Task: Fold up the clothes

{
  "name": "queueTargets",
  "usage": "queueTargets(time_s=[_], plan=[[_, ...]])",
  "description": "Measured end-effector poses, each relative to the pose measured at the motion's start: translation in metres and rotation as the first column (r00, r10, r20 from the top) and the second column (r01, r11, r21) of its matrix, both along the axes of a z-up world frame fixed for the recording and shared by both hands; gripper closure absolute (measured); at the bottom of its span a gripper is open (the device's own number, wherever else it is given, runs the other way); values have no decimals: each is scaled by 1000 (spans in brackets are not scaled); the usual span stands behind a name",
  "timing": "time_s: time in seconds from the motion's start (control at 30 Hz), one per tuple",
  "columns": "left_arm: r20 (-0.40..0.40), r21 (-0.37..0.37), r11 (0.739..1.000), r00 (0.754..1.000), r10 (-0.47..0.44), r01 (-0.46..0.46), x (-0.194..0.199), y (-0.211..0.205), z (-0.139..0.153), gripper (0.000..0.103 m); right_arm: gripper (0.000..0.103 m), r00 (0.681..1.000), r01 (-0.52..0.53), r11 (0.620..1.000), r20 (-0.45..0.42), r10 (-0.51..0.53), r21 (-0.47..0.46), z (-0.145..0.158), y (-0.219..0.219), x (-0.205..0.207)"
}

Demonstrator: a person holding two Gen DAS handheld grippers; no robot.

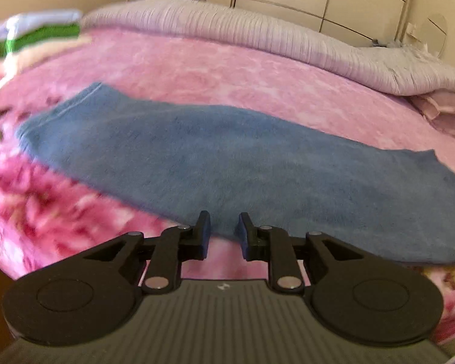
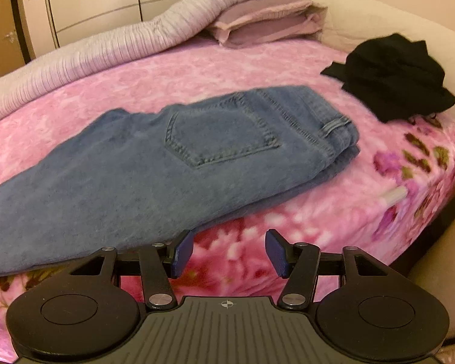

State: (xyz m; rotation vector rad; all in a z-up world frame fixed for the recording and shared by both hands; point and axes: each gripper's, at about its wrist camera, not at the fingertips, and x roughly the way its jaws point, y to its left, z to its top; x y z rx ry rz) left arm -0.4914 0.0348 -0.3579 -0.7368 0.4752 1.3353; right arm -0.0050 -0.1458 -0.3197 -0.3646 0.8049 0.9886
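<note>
A pair of blue jeans lies folded lengthwise across the pink flowered blanket, back pocket up, with the waistband towards the right in the right wrist view. The legs stretch across the left wrist view. My left gripper hovers at the near edge of the legs with only a narrow gap between its jaws. No cloth is pinched between its pads. My right gripper stands open over the blanket, just right of the jeans' near edge, with nothing between its fingers.
A crumpled black garment lies at the far right of the bed. A lilac ribbed quilt and folded pink bedding run along the far side. Folded green and white items sit far left. Wardrobe doors stand behind.
</note>
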Motion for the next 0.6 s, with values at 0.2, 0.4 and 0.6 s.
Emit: queueTargets(time_s=[0.2,0.4,0.6], plan=[[239,-47,969,939,246,-242,-85,14,12,73,46,999,-36,999,4,36,12,5,28,-20],[521,-207,868,700,488,-451,-163,32,-14,68,46,998,-55,998,-28,56,29,7,59,-33],[631,-226,829,571,525,-512,-178,37,-34,68,46,997,-66,998,-26,67,13,3,76,-41]])
